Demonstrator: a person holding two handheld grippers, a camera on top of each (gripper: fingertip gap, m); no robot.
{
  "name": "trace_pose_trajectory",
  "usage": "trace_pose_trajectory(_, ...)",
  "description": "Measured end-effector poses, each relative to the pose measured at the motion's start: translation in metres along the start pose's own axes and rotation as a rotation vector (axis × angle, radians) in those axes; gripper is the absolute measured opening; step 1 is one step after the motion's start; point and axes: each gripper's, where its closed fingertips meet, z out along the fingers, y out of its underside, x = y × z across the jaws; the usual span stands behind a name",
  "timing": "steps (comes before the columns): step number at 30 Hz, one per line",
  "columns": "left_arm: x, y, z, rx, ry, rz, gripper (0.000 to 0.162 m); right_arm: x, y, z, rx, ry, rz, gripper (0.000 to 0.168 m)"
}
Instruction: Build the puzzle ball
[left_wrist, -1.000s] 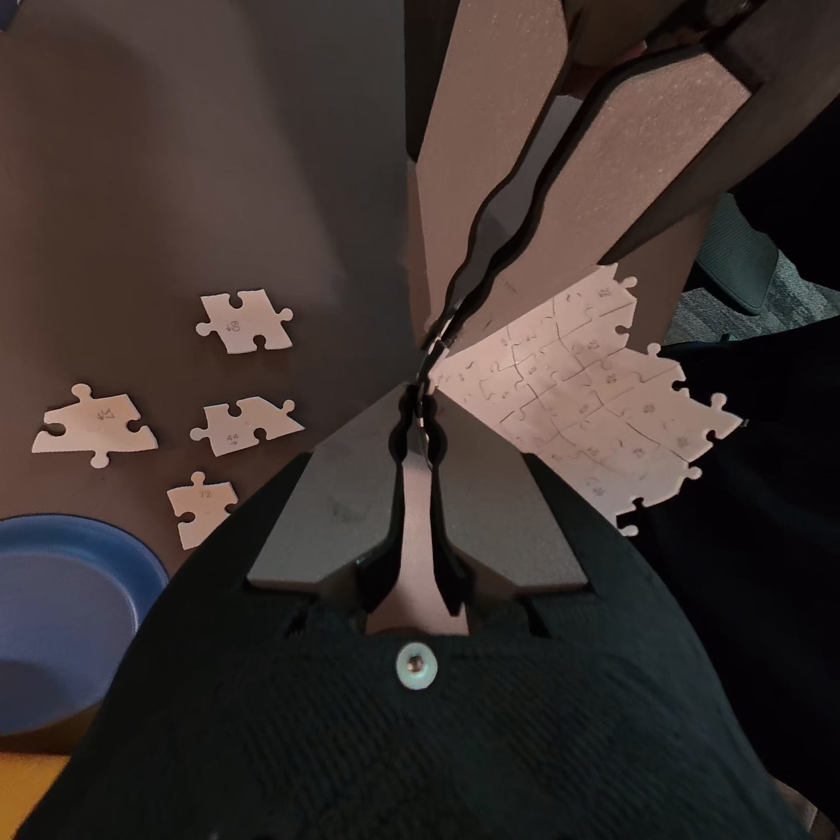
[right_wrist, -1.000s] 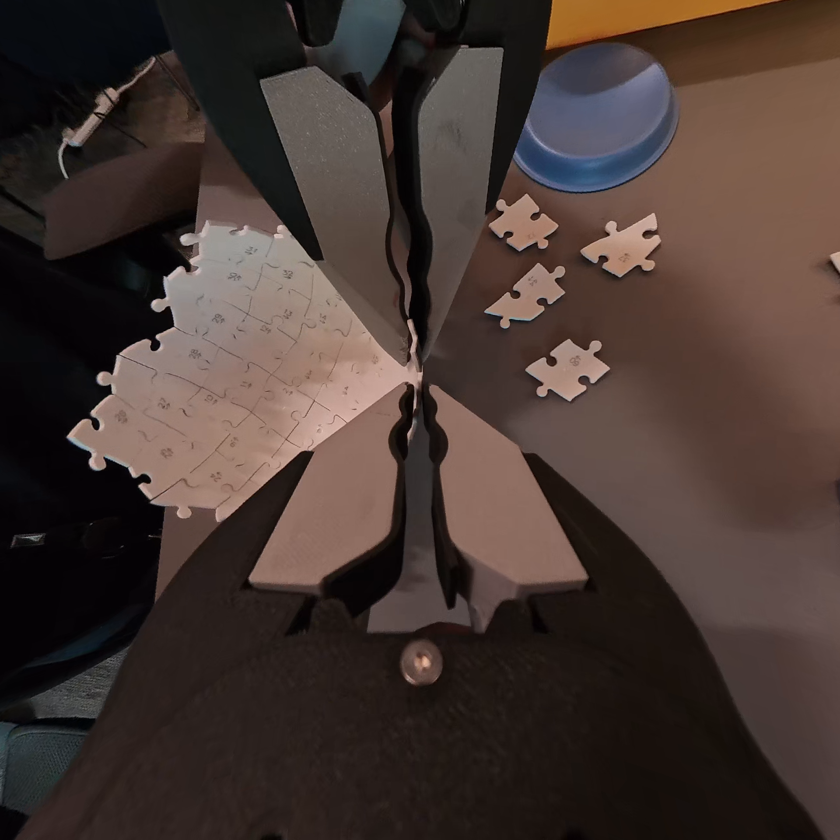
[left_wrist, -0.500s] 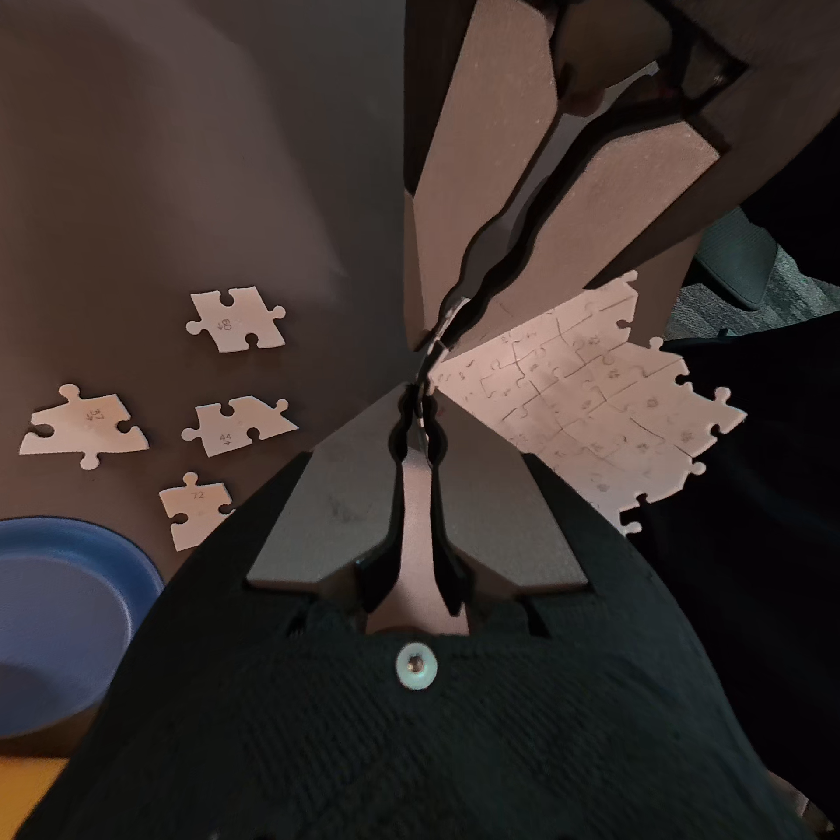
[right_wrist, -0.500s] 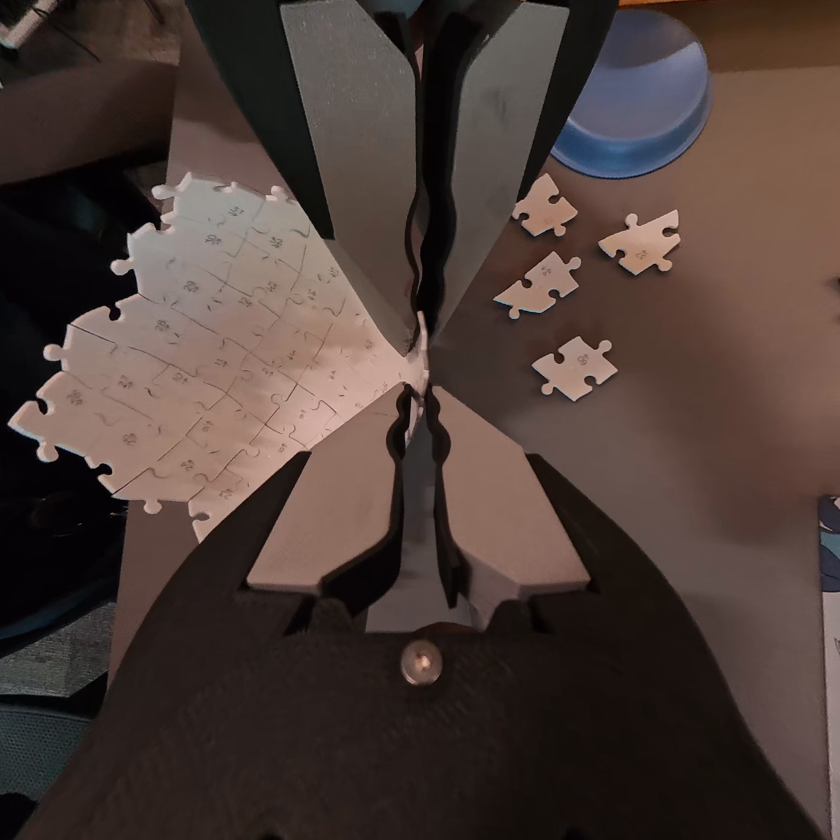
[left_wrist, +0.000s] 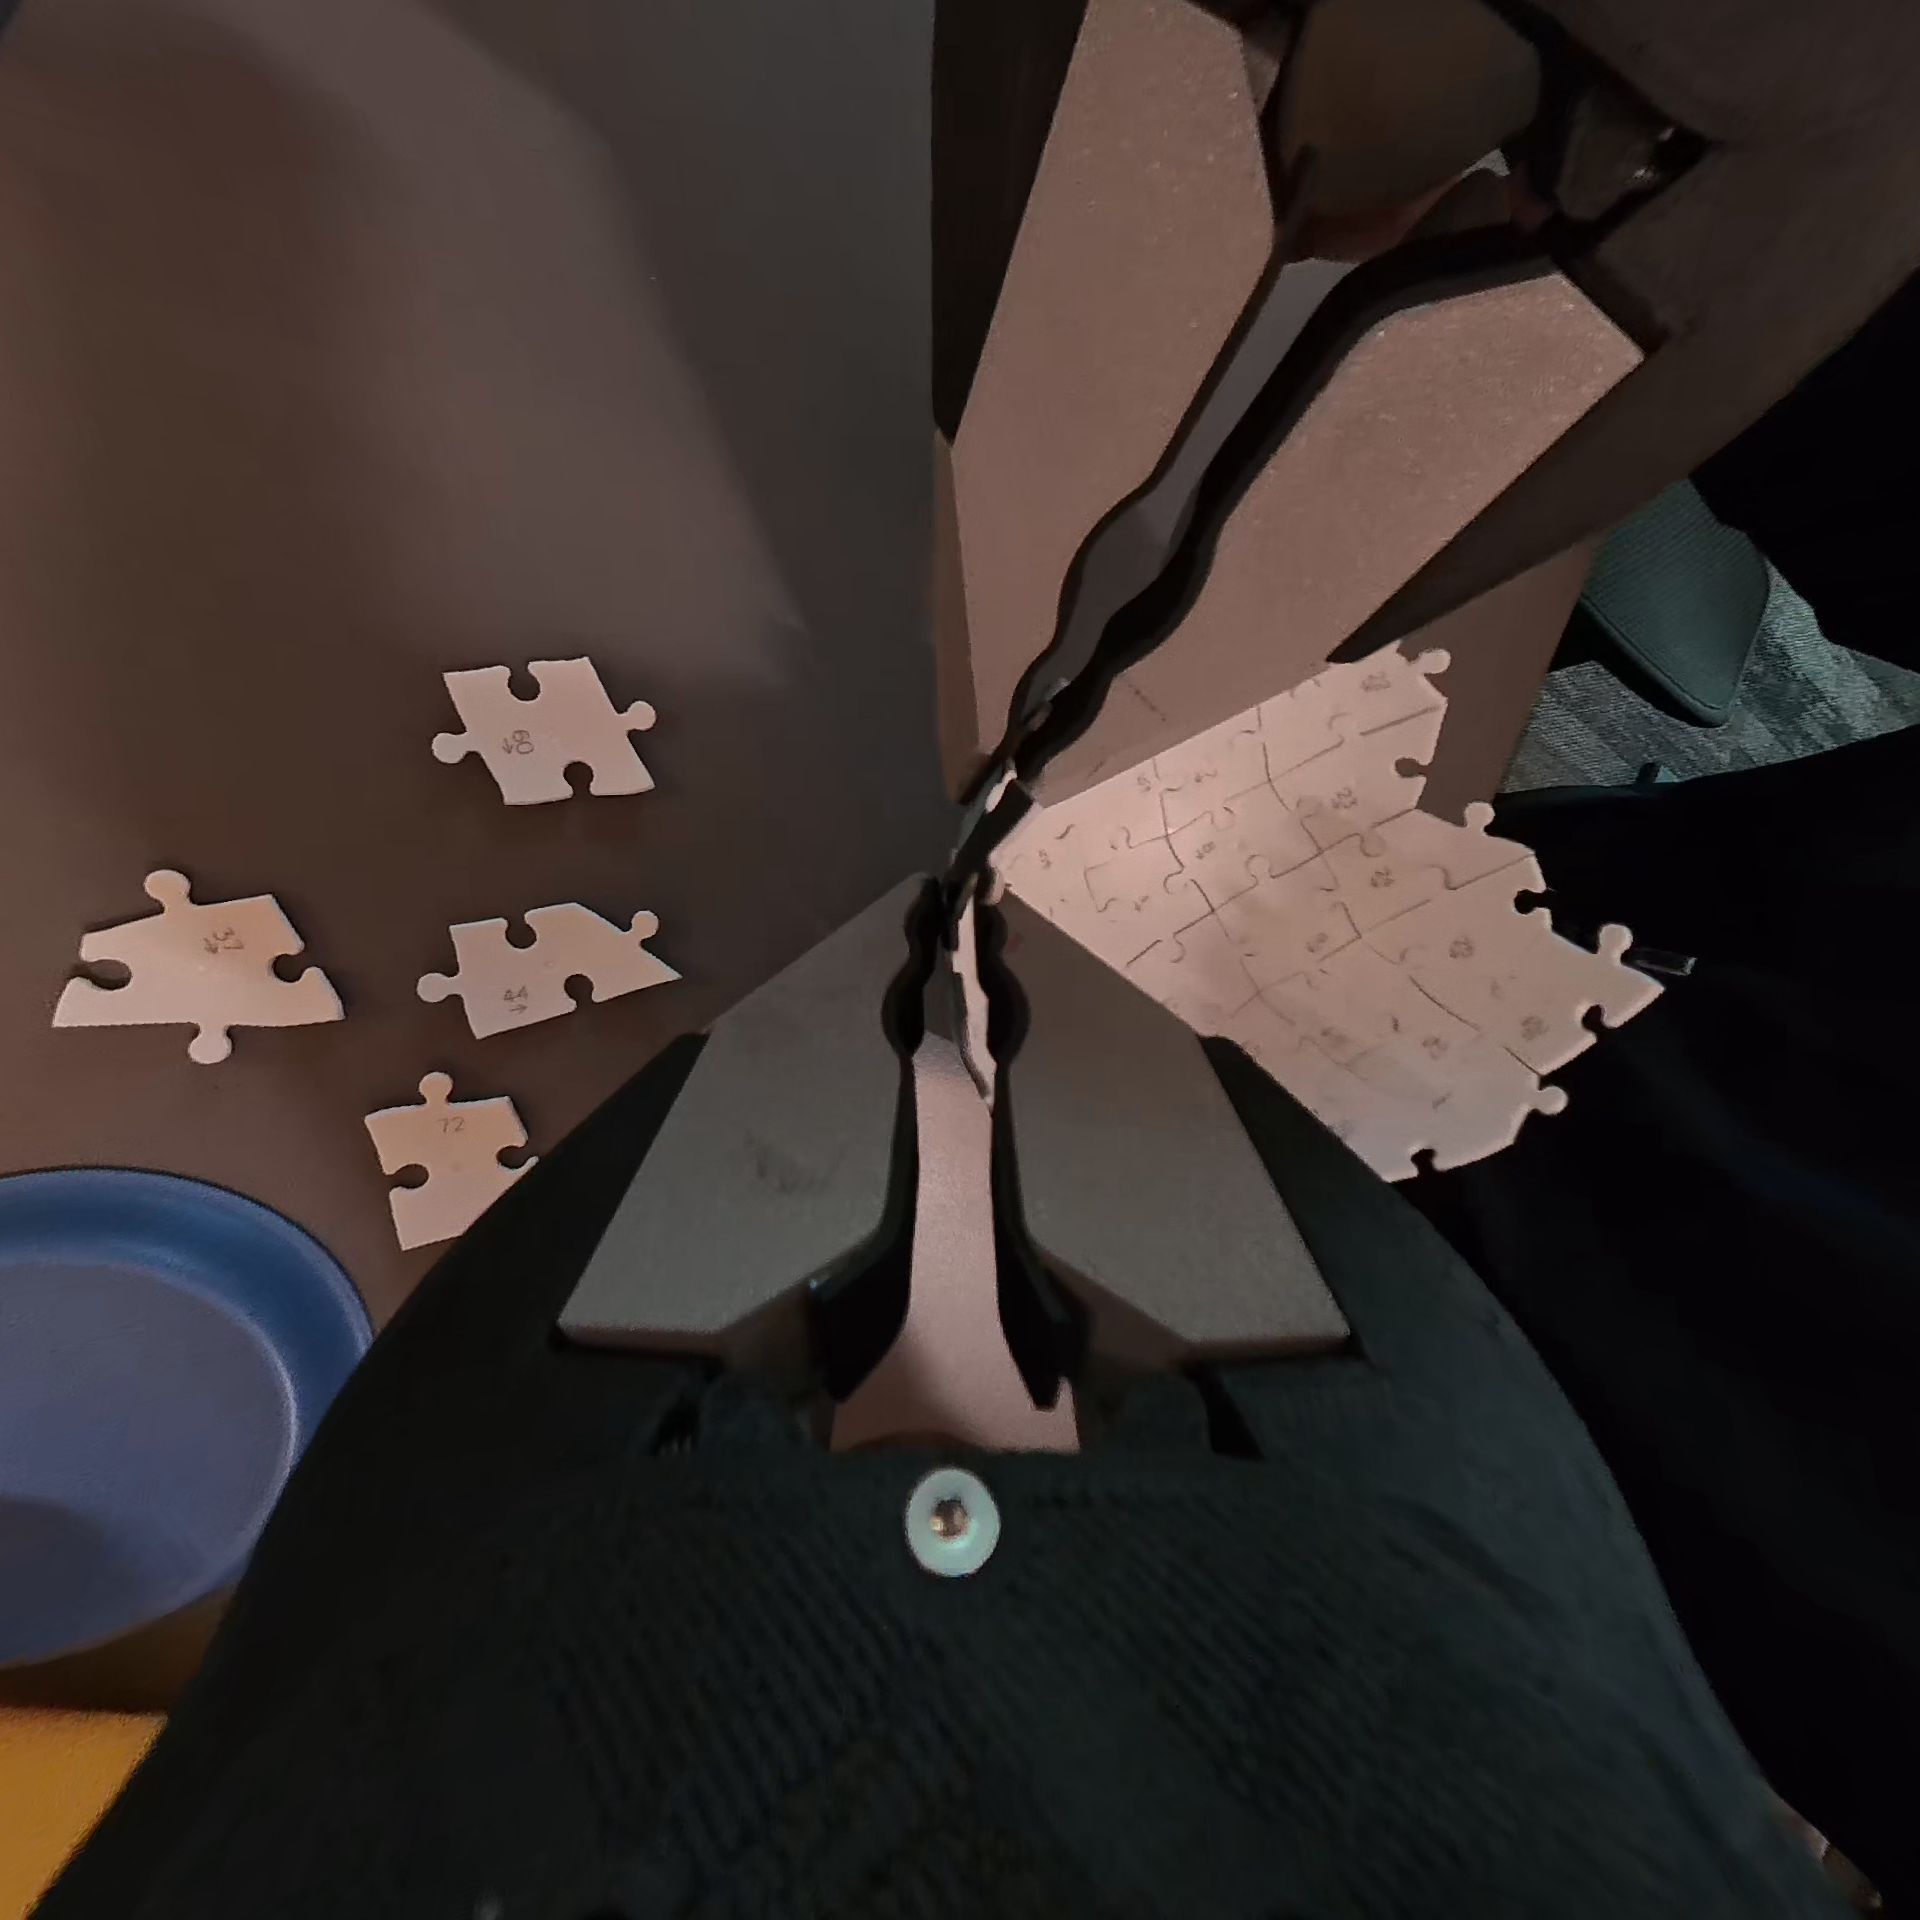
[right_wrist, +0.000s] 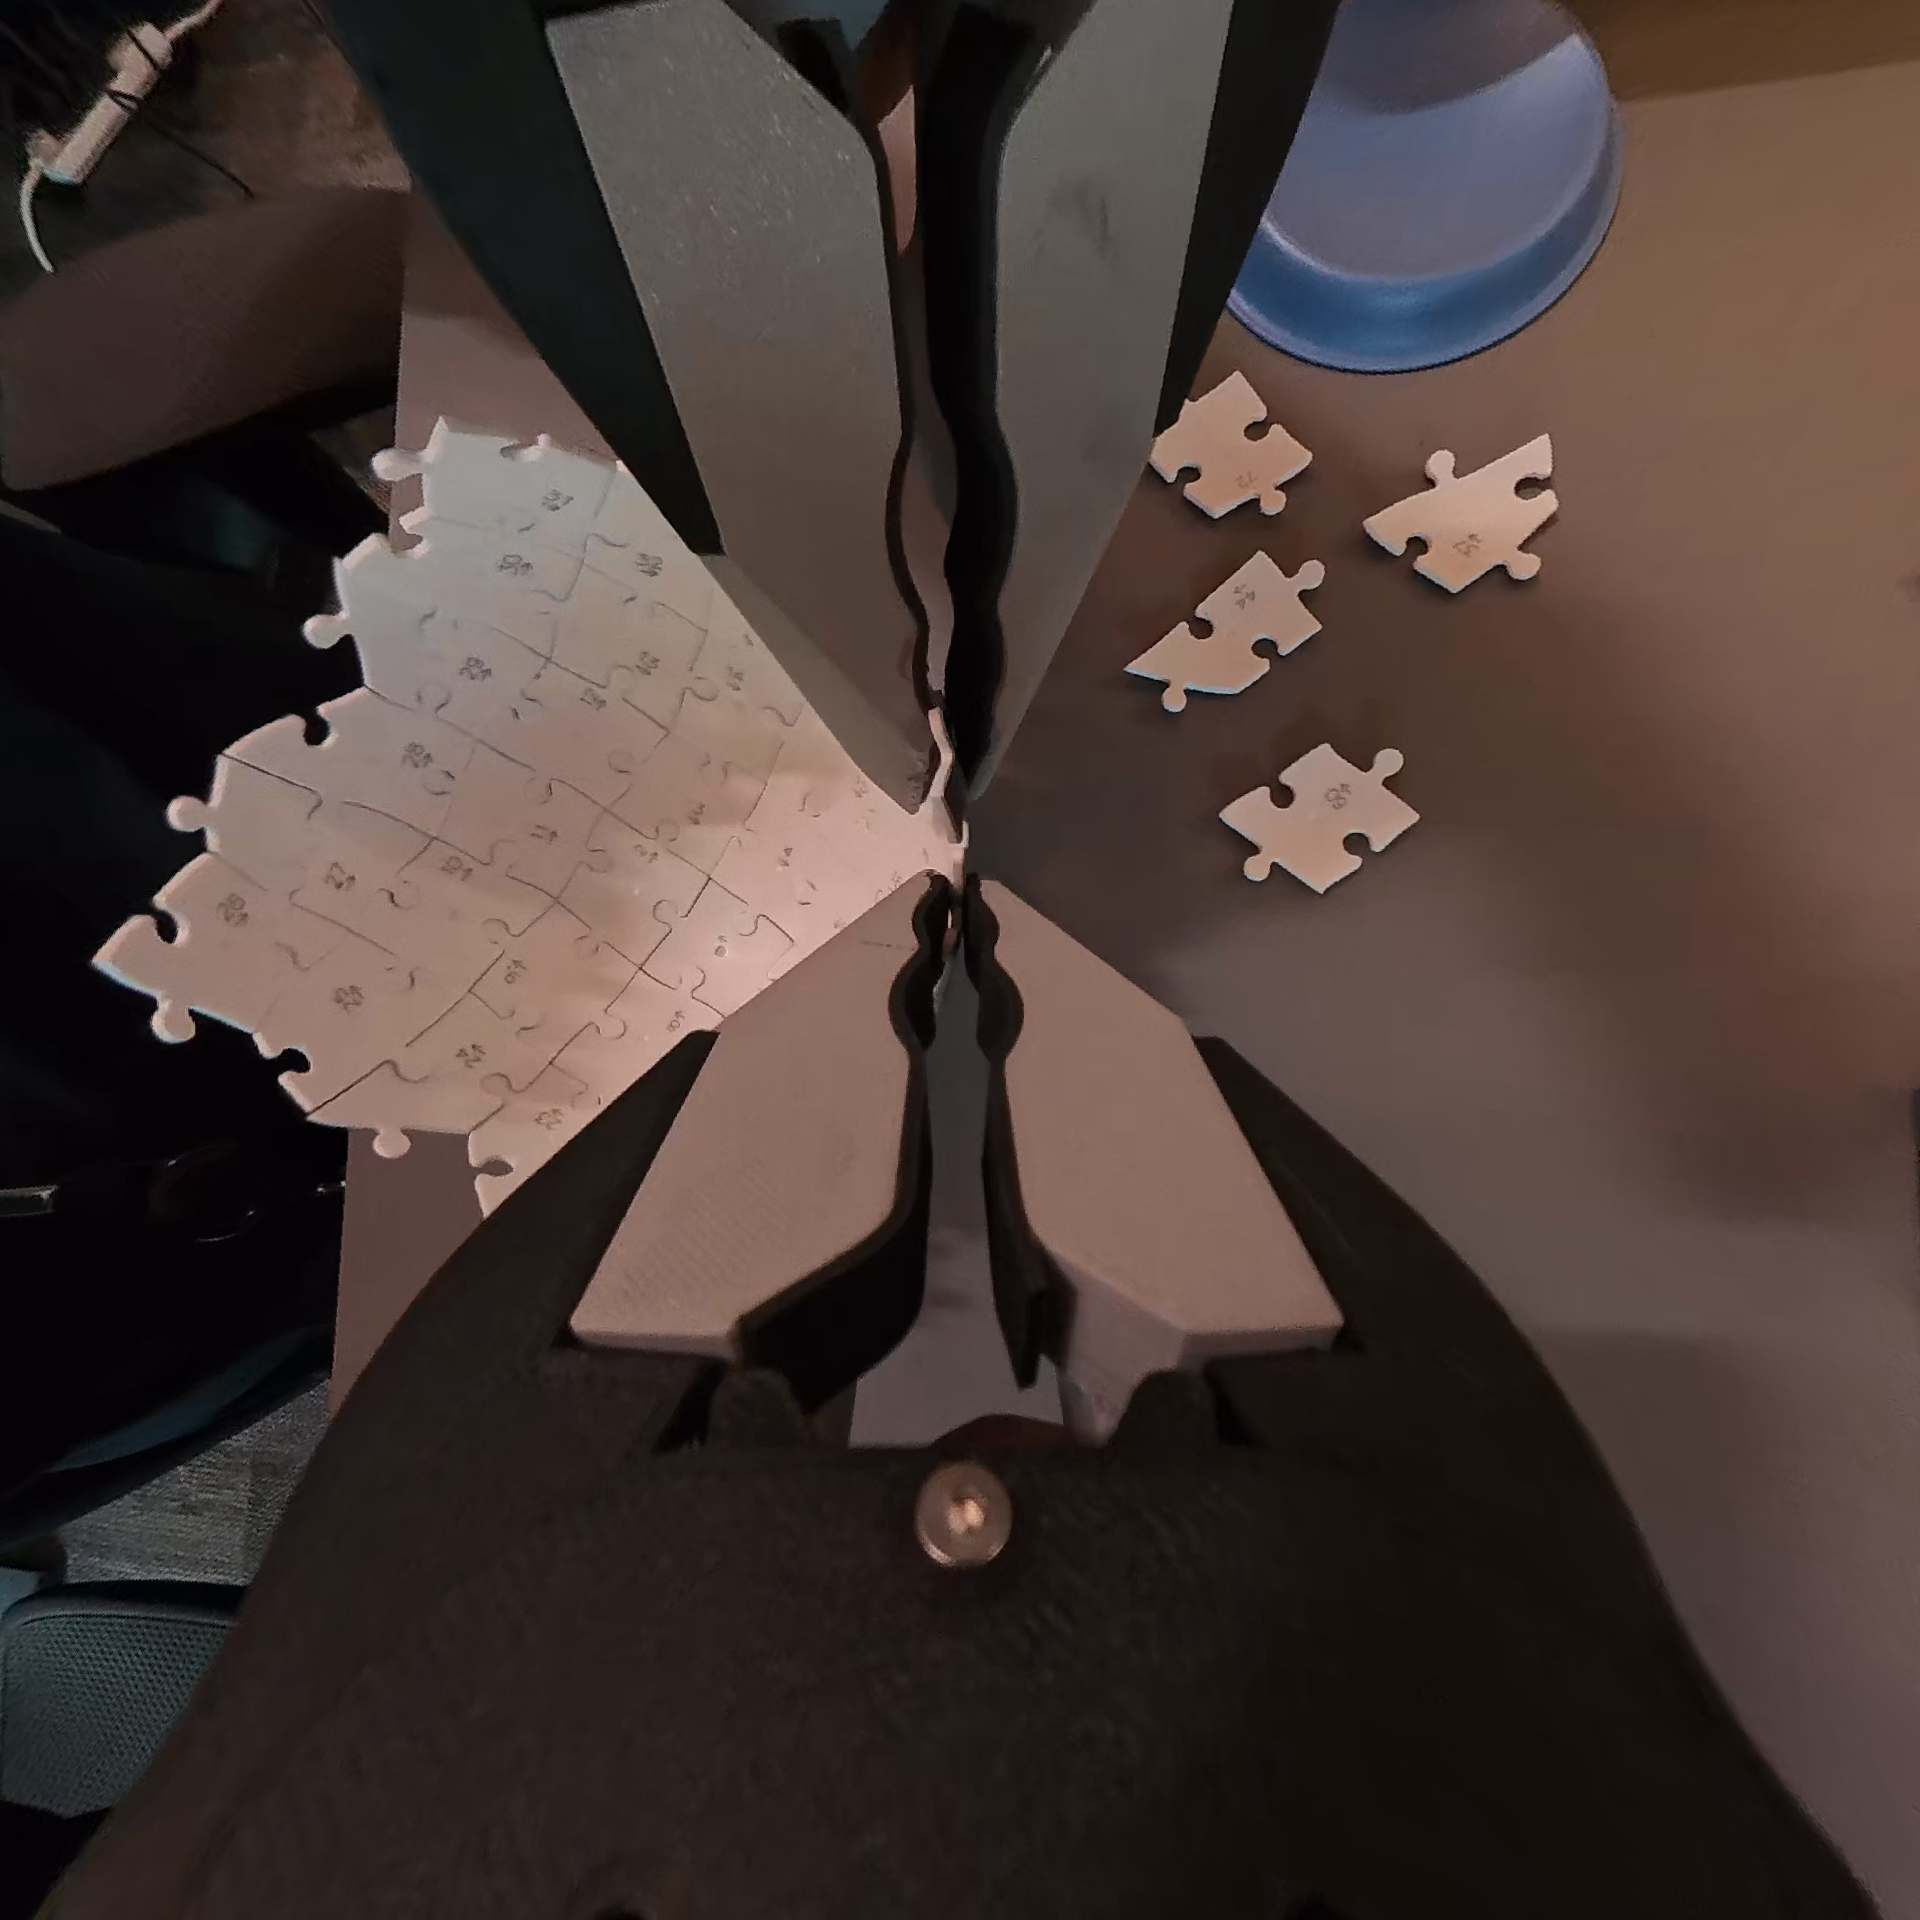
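A curved white assembled puzzle section (left_wrist: 1299, 914) hangs past the table edge; it also shows in the right wrist view (right_wrist: 499, 810). My left gripper (left_wrist: 951, 904) is shut on the section's pointed end. My right gripper (right_wrist: 956, 894) is shut on the same end from the opposite side, tip to tip with the left. In the left wrist view the right gripper (left_wrist: 997, 800) comes in from the top. In the right wrist view the left gripper (right_wrist: 951, 769) comes in from the top. Whether a separate piece sits between the tips is hidden.
Several loose white pieces lie on the dark table (left_wrist: 416, 364), such as one (left_wrist: 545, 732) and another (left_wrist: 197, 966); they also show in the right wrist view (right_wrist: 1320, 821). A blue bowl (left_wrist: 135, 1403) (right_wrist: 1455, 208) stands beyond them. The table edge runs beside the section. My left and right fingertips are right by each other.
Both grippers stay shut on the section. The right gripper has moved closer over the section, which now looks larger in its view; the bowl and loose pieces have shifted right.
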Motion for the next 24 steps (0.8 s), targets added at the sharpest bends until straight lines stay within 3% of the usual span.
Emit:
trace_pose_trajectory(5, 0.0023, -0.0042, -0.0071, 0.022, -0.007, 0.012, 0.011, 0.0014, -0.0005, -0.0003, 0.017, -0.011, 0.023, 0.0)
trace_pose_trajectory(24, -0.0012, -0.0036, -0.006, 0.022, -0.022, 0.026, 0.001, -0.0008, -0.0058, 0.0025, 0.099, -0.09, 0.009, 0.002)
